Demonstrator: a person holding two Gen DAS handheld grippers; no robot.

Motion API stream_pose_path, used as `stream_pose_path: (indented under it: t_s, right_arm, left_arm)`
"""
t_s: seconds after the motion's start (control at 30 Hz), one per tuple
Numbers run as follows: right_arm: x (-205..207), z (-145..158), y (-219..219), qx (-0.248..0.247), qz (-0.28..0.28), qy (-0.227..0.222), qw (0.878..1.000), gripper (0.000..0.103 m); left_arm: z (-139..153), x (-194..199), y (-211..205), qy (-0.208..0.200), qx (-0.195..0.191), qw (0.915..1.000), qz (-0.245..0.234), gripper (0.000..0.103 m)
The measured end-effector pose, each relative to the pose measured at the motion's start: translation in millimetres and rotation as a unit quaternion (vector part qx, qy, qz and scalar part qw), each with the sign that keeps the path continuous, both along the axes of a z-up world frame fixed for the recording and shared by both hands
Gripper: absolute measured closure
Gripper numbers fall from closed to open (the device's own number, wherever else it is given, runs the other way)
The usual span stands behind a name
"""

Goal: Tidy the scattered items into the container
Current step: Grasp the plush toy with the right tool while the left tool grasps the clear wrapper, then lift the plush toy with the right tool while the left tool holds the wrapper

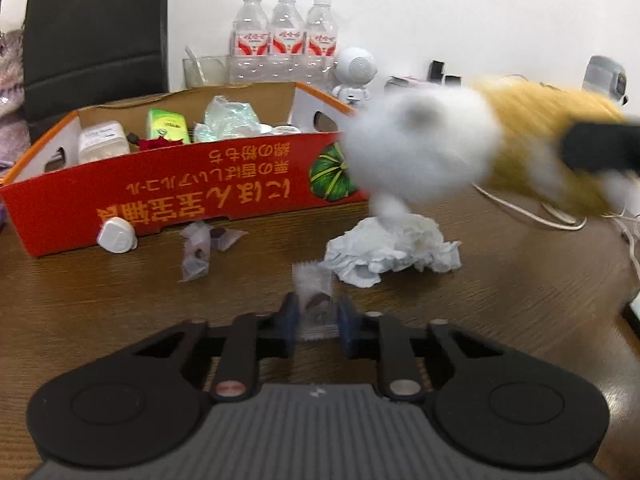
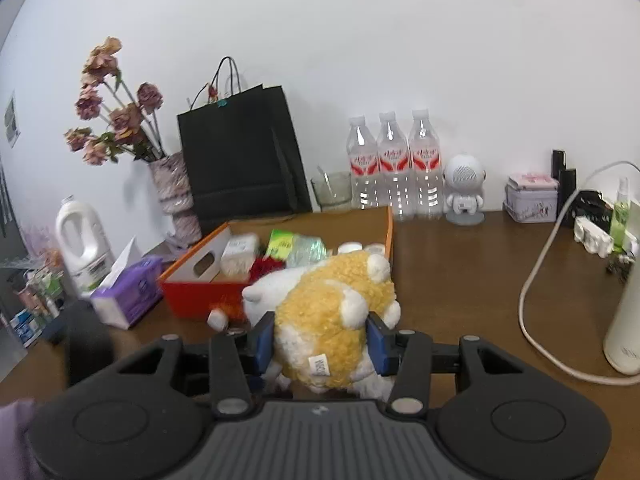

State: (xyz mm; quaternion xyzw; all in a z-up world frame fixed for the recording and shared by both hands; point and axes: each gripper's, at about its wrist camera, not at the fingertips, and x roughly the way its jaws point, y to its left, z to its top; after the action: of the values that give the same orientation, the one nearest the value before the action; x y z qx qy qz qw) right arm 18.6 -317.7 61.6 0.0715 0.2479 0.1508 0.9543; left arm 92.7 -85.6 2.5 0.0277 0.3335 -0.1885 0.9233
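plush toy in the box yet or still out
Out: the plush toy is clamped in the right gripper, in front of the red box.

Both my cameras get even, soft indoor light, with the white wall (image 2: 400,40) bright and nearly washed out in the left view. Shadows on the brown table (image 2: 460,280) are faint, and a dull sheen lies on the wood. In the left view the plush toy (image 1: 460,140) is smeared by motion blur, and the red box (image 1: 180,184) is a little soft. The right view is sharper, though its left side blurs. Both frames bulge, with dark rounded corners and bent lines at the edges.
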Motion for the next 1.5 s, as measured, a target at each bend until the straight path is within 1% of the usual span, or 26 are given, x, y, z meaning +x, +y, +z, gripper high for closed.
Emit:
stream_pose_path:
  t_s: [0.03, 0.1, 0.23, 0.33, 0.43, 0.53, 0.57, 0.63, 0.7, 0.77, 0.8, 0.83, 0.87, 0.9, 0.97, 1.03, 1.13, 1.17, 1.2, 1.27, 1.3, 1.33, 1.37, 1.4, 1.47, 1.5]
  right_arm:
    - [-7, -2, -4, 0.002, 0.001, 0.006, 1.000, 0.058]
    - [-20, -10, -8, 0.008, 0.003, 0.027, 1.000, 0.058]
    - [-46, -20, -6, -0.002, 0.025, 0.075, 0.997, 0.057]
    - [-67, -19, -2, -0.007, 0.049, 0.104, 0.993, 0.058]
    - [-83, -11, 5, -0.014, 0.049, 0.108, 0.993, 0.057]
    - [-81, 0, 18, -0.012, 0.044, 0.108, 0.993, 0.051]
    - [-76, 3, 22, -0.006, 0.035, 0.103, 0.994, 0.049]
    - [-58, 5, 31, 0.008, 0.012, 0.075, 0.997, 0.025]
    - [-29, 4, 42, 0.021, 0.009, 0.021, 1.000, 0.027]
    - [-12, 7, 46, 0.009, -0.015, 0.031, 0.999, 0.032]
    - [-16, 12, 44, 0.009, -0.015, 0.024, 1.000, 0.030]
    - [-28, 15, 39, 0.014, 0.005, -0.001, 1.000, 0.022]
    - [-43, 15, 33, 0.015, 0.022, -0.021, 0.999, 0.016]
    - [-61, 13, 28, 0.009, 0.034, -0.033, 0.999, 0.007]
    - [-95, 0, 18, -0.013, 0.052, -0.035, 0.998, 0.007]
    - [-124, -19, 9, -0.037, 0.059, -0.012, 0.998, 0.007]
    - [-153, -52, 2, -0.063, 0.060, 0.025, 0.996, 0.011]
    - [-156, -62, 3, -0.073, 0.060, 0.039, 0.995, 0.013]
    - [-155, -68, 6, -0.085, 0.053, 0.047, 0.994, 0.018]
    - [-150, -79, 15, -0.101, 0.047, 0.049, 0.993, 0.023]
    - [-146, -82, 18, -0.103, 0.049, 0.047, 0.992, 0.041]
    - [-139, -85, 22, -0.106, 0.050, 0.058, 0.991, 0.055]
    - [-135, -84, 27, -0.114, 0.049, 0.064, 0.990, 0.056]
    - [-139, -78, 30, -0.116, 0.048, 0.048, 0.991, 0.056]
    - [-149, -52, 33, -0.103, 0.056, 0.010, 0.993, 0.058]
    - [-149, -37, 34, -0.091, 0.055, 0.000, 0.994, 0.059]
  left_arm:
    - [1, -3, 2, -0.001, -0.005, 1.0000, 0.003, 0.086]
    - [7, -14, 10, -0.005, -0.012, 0.9998, 0.016, 0.092]
    - [20, -55, 34, -0.038, -0.007, 0.9982, 0.047, 0.093]
    - [27, -86, 56, -0.049, 0.001, 0.9957, 0.078, 0.094]
    - [39, -115, 75, -0.064, -0.012, 0.9929, 0.099, 0.094]
    - [47, -138, 87, -0.070, -0.026, 0.9919, 0.103, 0.094]
    - [48, -144, 89, -0.071, -0.027, 0.9920, 0.100, 0.094]
    - [48, -150, 89, -0.071, -0.028, 0.9919, 0.102, 0.094]
    - [48, -154, 89, -0.068, -0.026, 0.9914, 0.109, 0.094]
    - [50, -164, 94, -0.082, -0.025, 0.9906, 0.107, 0.094]
    - [50, -169, 98, -0.087, -0.029, 0.9902, 0.106, 0.094]
    - [48, -171, 102, -0.086, -0.031, 0.9899, 0.109, 0.094]
    - [46, -172, 107, -0.082, -0.032, 0.9897, 0.113, 0.094]
    - [44, -173, 110, -0.079, -0.032, 0.9893, 0.118, 0.094]
    - [39, -175, 116, -0.075, -0.034, 0.9888, 0.125, 0.094]
    - [34, -177, 117, -0.070, -0.039, 0.9892, 0.123, 0.094]
    - [26, -174, 114, -0.059, -0.037, 0.9906, 0.118, 0.094]
    - [24, -174, 112, -0.055, -0.036, 0.9910, 0.117, 0.094]
    - [24, -174, 110, -0.054, -0.033, 0.9913, 0.115, 0.094]
    - [25, -178, 107, -0.060, -0.033, 0.9915, 0.111, 0.094]
    - [26, -180, 107, -0.062, -0.031, 0.9913, 0.112, 0.094]
    - [28, -183, 107, -0.066, -0.028, 0.9907, 0.115, 0.094]
    - [30, -186, 108, -0.070, -0.027, 0.9901, 0.119, 0.094]
    - [34, -188, 111, -0.074, -0.028, 0.9894, 0.121, 0.094]
    - [38, -190, 117, -0.077, -0.033, 0.9884, 0.126, 0.094]
    - [40, -189, 119, -0.076, -0.034, 0.9882, 0.128, 0.094]
